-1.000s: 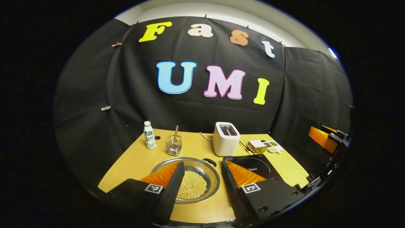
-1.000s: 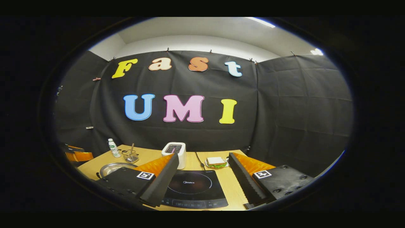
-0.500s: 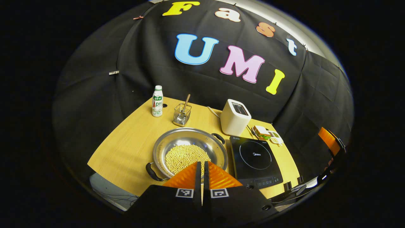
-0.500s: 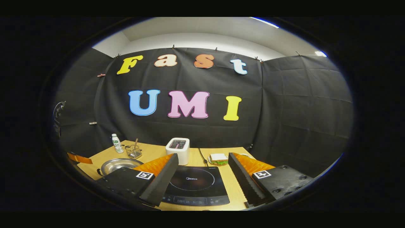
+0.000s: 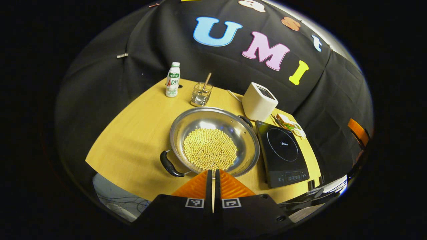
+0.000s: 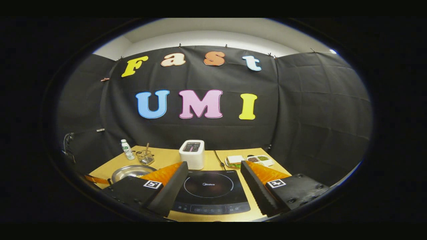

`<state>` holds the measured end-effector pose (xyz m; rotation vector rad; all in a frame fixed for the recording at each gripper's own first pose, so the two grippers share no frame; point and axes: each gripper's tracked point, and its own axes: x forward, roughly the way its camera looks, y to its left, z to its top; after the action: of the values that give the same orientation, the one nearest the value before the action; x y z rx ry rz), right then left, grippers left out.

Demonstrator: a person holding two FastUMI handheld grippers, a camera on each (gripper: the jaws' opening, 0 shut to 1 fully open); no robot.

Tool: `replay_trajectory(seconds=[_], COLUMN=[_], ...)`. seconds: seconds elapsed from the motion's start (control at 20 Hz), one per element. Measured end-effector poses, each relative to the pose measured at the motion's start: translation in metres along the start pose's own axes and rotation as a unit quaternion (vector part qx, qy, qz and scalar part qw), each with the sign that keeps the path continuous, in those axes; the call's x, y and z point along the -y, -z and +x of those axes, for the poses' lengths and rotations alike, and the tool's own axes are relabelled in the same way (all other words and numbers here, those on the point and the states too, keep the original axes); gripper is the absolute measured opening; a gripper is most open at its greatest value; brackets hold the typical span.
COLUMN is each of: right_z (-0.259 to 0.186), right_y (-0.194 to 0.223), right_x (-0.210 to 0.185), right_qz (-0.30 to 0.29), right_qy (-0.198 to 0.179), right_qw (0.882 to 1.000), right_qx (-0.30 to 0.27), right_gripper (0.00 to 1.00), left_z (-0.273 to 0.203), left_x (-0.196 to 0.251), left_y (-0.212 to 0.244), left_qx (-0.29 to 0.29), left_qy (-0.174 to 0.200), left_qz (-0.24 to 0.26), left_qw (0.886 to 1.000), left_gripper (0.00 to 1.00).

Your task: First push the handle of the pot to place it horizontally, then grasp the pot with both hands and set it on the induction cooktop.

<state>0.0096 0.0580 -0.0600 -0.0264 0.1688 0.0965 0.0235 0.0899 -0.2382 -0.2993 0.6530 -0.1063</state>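
Note:
A wide steel pot (image 5: 200, 120) holding yellow beans sits on the wooden table (image 5: 133, 133). One black handle (image 5: 170, 165) points to the near left, the other handle (image 5: 246, 120) to the far right. The black induction cooktop (image 5: 283, 153) lies just right of the pot. My left gripper (image 5: 213, 171) is shut with nothing between its fingers, hovering at the pot's near rim, right of the near handle. My right gripper (image 6: 213, 166) stands open above the cooktop (image 6: 210, 190), with the pot (image 6: 131, 171) off to its left.
At the back of the table stand a white toaster (image 5: 258, 101), a small bottle (image 5: 172, 80) and a wire holder with a spoon (image 5: 201, 94). A sandwich plate (image 6: 235, 160) and a small sauce tray (image 6: 262, 159) lie behind the cooktop. The table's front edge is close below both grippers.
My left gripper has shut, risen and tilted down over the pot, moving closer to its near rim. The right gripper has stayed open and shifted only slightly over the cooktop.

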Motion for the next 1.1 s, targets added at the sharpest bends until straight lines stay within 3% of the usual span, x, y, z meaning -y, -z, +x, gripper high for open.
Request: replay_trajectory(seconds=[0.25, 0.6, 1.1], right_z=[0.002, -0.006, 0.001], right_y=[0.008, 0.025, 0.034], right_x=[-0.008, -0.008, -0.011], right_qz=[0.005, -0.008, -0.014], right_qy=[-0.004, -0.002, 0.0], right_qw=[1.0, 0.999, 0.998], right_qx=[-0.018, -0.038, -0.054], right_gripper=[0.98, 0.98, 0.98], left_z=[0.025, 0.048, 0.069], left_x=[-0.028, -0.035, -0.064], left_y=[0.022, 0.048, 0.031], left_qx=[-0.046, -0.115, -0.133], left_qy=[-0.009, 0.011, -0.002], left_qz=[0.017, 0.048, 0.049], left_qw=[0.999, 0.992, 0.99], left_gripper=[0.05, 0.05, 0.05])
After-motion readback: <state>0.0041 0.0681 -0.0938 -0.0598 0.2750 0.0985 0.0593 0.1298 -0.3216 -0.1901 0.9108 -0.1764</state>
